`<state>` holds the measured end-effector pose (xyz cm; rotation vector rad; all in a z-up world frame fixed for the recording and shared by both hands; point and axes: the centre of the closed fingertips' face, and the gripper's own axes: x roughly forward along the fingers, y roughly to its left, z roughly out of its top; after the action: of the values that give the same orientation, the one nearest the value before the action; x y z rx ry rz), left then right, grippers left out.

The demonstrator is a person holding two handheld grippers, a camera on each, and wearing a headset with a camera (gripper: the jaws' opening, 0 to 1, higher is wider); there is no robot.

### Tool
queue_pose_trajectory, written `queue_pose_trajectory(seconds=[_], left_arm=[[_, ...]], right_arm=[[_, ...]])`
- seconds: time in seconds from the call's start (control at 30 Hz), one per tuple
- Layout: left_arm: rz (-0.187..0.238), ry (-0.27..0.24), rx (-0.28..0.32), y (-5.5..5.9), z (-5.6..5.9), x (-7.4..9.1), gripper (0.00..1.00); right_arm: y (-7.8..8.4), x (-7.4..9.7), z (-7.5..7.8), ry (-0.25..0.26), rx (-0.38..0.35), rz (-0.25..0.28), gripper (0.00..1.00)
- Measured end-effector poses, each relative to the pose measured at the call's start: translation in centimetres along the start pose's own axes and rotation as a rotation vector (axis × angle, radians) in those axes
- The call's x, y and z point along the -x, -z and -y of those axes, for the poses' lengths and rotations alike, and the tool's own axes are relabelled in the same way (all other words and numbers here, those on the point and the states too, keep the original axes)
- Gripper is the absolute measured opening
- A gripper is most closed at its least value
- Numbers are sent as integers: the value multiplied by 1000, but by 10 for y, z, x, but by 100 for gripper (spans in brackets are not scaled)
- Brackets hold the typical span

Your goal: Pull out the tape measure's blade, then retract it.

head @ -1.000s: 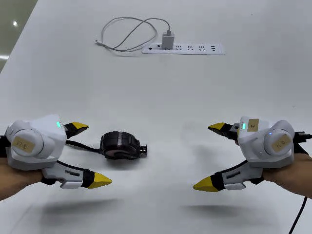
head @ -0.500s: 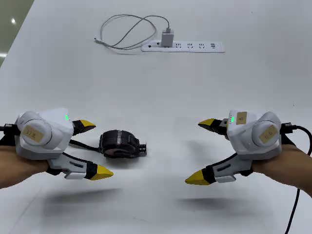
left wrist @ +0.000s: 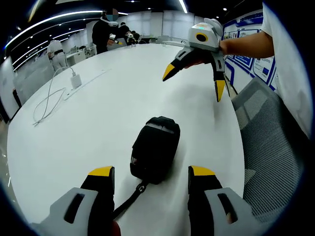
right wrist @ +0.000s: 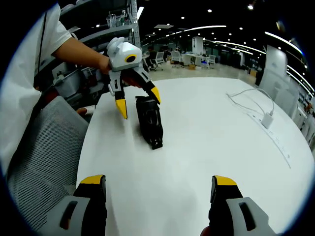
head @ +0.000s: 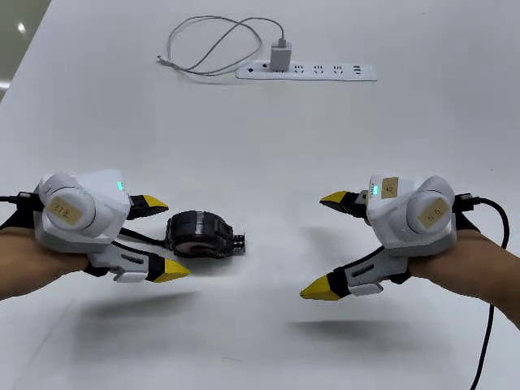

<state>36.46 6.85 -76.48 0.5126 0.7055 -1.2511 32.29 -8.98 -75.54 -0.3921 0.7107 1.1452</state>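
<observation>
Now, with the blade not yet drawn, the tape measure point(head: 201, 235) lies on its side on the white desk point(head: 268, 146). Your left gripper point(head: 168, 236) hangs wide open at its strap end. One yellow tip reaches past the far side of the case and one sits at the near side. From the left gripper view the case lies ahead between the jaws, and neither jaw looks to be touching it. Your right gripper point(head: 322, 244), also spread wide and empty, hovers well apart from the tape measure on the side of its hook point(head: 239, 241) and faces it.

The step in hand looks to be the first hold. Bring the left gripper forward until the case sits deep between the jaws, then close across its flat sides. Keep the strap point(head: 134, 237) out of the pinch so the grip does not slip.

Only then bring the right gripper in level with the hook and narrow it on that small tab. Draw straight away from the case, along the line of the blade. A slanted pull would likely twist the case or kink the blade.

When retracting, ease the blade back under hold so it does not snap home.
</observation>
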Motion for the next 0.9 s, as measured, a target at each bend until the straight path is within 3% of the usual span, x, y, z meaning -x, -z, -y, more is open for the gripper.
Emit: queue_pose_trajectory(seconds=[0.43, 0.9], left_arm=[[-1, 20, -24, -2, 1, -7, 40], [0, 25, -39, -4, 1, -11, 29]], right_arm=[[4, -3, -2, -8, -3, -8, 86], [3, -8, -6, -17, 11, -6, 84]])
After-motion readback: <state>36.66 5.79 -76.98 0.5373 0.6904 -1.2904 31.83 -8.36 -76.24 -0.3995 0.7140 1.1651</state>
